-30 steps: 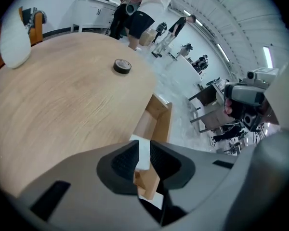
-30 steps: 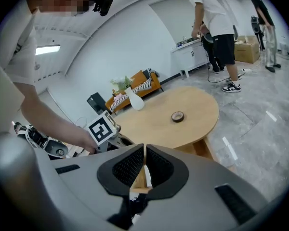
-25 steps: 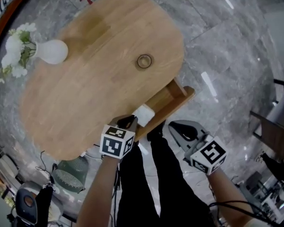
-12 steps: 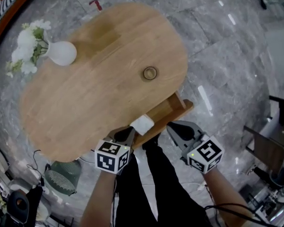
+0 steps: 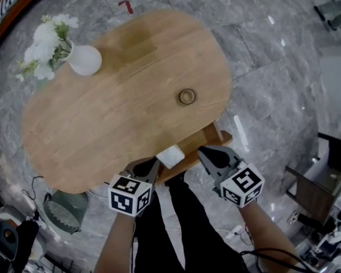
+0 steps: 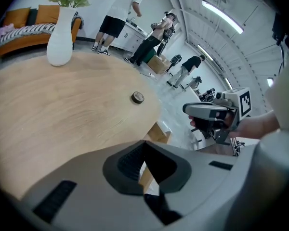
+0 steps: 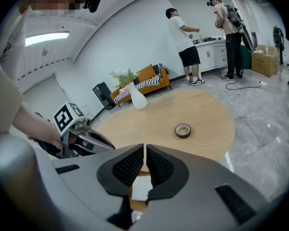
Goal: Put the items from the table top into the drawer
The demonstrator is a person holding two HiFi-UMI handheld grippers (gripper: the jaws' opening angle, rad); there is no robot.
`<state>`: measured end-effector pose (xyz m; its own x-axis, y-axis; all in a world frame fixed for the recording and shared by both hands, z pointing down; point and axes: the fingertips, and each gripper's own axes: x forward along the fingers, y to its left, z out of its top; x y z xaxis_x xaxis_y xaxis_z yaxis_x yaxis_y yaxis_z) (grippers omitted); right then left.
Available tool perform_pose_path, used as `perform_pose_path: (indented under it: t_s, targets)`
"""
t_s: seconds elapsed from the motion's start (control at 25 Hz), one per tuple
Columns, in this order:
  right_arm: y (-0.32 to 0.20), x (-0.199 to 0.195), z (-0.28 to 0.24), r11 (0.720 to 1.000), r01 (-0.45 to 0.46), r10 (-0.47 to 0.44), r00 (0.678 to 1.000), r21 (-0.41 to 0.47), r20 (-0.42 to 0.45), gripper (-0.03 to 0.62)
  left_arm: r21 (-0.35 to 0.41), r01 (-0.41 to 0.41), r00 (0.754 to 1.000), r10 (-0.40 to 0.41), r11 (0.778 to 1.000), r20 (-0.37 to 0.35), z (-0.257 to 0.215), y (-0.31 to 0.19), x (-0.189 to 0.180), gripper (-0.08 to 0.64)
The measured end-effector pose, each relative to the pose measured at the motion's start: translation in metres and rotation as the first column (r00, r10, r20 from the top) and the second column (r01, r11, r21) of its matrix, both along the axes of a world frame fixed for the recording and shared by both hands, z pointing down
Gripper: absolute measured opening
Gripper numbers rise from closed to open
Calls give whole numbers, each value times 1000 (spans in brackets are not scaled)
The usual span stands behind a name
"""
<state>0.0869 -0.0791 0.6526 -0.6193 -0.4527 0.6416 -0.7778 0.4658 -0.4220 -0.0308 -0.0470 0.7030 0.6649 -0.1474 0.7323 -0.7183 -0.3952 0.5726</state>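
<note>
Your left forearm comes up from the bottom of the head view, and your left gripper [image 5: 153,164] slants forward and down with its marker cube facing the camera. Its tips are at the near edge of the oval wooden worktop [image 5: 113,112]. In the left gripper view [image 6: 144,143] its jaws are pressed together with nothing between them.

The small white block [image 5: 170,156] lies in the open wooden drawer [image 5: 216,136] that juts from under the worktop's near edge. It sits at the drawer's left end, just beside your left gripper's tips. You cannot tell from these views whether they touch.

Your right arm reaches in from the lower right. Your right gripper [image 5: 204,152] slants down the same way, with its tips over the drawer just to the right of the block. Its jaws [image 7: 144,148] are together too and hold nothing.

The two grippers flank the block and angle slightly toward each other.

The brown roll of tape [image 5: 187,96] lies flat on the worktop beyond the drawer, well apart from both grippers. The white bulb-shaped vase [image 5: 85,60] with white flowers stands upright at the far left end.
</note>
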Motion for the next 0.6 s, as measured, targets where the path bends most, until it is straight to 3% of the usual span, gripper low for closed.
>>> perform_pose_path:
  t_s: [0.48,0.6]
  targets:
    - [-47,5,30,996,86,-85,990,12,-114,41,8,19,999,-19,1000,-36,-10,1,-3,2]
    - [-61,8,41,995,97,-96,986,3,-136,77,5,33,998,-33,999,-44,-9,1,-3,2]
